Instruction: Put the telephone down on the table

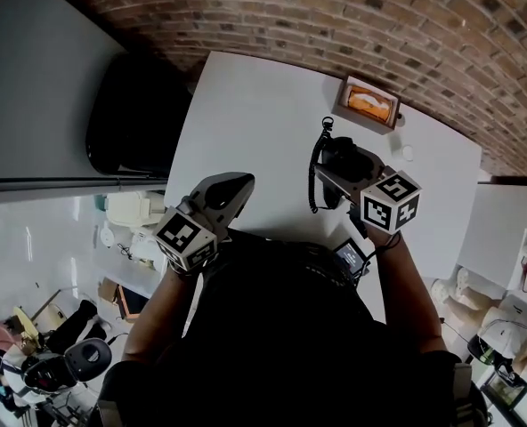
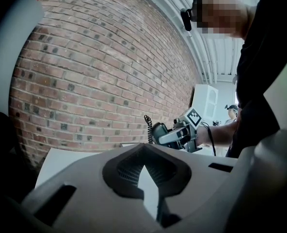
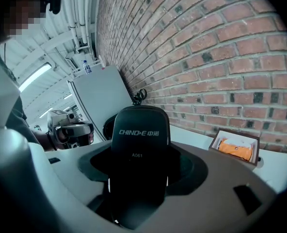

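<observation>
**Now: telephone clamped in the right gripper, off the table**

Closest in, gripped firmly by the right gripper (image 1: 339,172): the black telephone (image 3: 138,144), a jaw pressed against each flank of the handset, printed face turned toward that gripper's camera. Held up clear of the white table (image 1: 246,114), over its near right part, with the coiled cord (image 1: 314,181) dangling at the handset's left. To the left, over the table's near left edge, the left gripper (image 1: 232,188): jaws drawn together, only a thin slit between the pads, nothing caught in them. Well apart from the telephone.

Farther across the tabletop, a tiny white item (image 1: 407,152), too small to identify. Just past it, near the far edge, a small box (image 1: 368,103) lying flat with something orange inside. Off the table's left side, a black rounded shape (image 1: 130,114), not clear what. Beyond everything, a red brick wall (image 2: 104,72).
</observation>
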Demonstrator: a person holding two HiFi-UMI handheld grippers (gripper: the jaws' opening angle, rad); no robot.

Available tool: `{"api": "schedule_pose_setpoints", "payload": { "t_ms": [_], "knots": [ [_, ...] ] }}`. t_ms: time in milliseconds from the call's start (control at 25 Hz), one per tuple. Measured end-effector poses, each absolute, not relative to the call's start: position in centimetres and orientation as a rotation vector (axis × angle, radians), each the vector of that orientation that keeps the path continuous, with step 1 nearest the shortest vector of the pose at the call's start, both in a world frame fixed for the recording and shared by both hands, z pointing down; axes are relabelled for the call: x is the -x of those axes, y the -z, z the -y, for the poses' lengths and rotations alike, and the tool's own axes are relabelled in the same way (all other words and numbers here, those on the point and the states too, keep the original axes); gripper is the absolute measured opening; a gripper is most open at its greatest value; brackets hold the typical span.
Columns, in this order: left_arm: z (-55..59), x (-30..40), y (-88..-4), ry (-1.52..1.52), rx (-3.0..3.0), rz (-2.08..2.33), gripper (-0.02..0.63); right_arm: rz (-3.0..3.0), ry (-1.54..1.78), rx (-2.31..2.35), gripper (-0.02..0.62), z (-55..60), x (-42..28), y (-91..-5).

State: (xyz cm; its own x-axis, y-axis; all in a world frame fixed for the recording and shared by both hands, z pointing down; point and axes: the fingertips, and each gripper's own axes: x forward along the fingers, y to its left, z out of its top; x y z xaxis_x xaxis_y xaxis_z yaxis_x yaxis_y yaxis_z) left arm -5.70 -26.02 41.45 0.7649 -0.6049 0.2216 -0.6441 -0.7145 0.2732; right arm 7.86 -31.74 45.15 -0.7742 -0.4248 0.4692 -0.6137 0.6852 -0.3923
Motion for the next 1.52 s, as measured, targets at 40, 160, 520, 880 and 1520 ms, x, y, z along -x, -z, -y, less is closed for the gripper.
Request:
{"api": "schedule_pose_setpoints", "payload": {
  "t_ms": [40,160,520,880,1520],
  "knots": [
    [26.4,5.9,-41.6,-0.165,-2.627,0.956,0.006,2.549,-0.777,-0.819,0.287,32.0,-7.8,-45.4],
    [27.4,6.6,-42.0,-0.153,-2.63,0.956,0.006,2.528,-0.789,-0.825,0.287,32.6,-7.6,-46.1],
    [29.0,7.8,-43.1,-0.102,-2.547,1.015,0.006,2.443,-0.799,-0.771,0.287,33.8,-7.1,-49.0],
    [29.1,7.9,-45.3,-0.096,-2.509,1.003,0.006,2.366,-0.848,-0.73,0.287,35.2,-6.2,-52.9],
    [28.9,7.3,-46.5,-0.091,-2.486,0.948,0.006,2.268,-0.878,-0.693,0.287,36.2,-4.7,-57.9]
  ]
}}
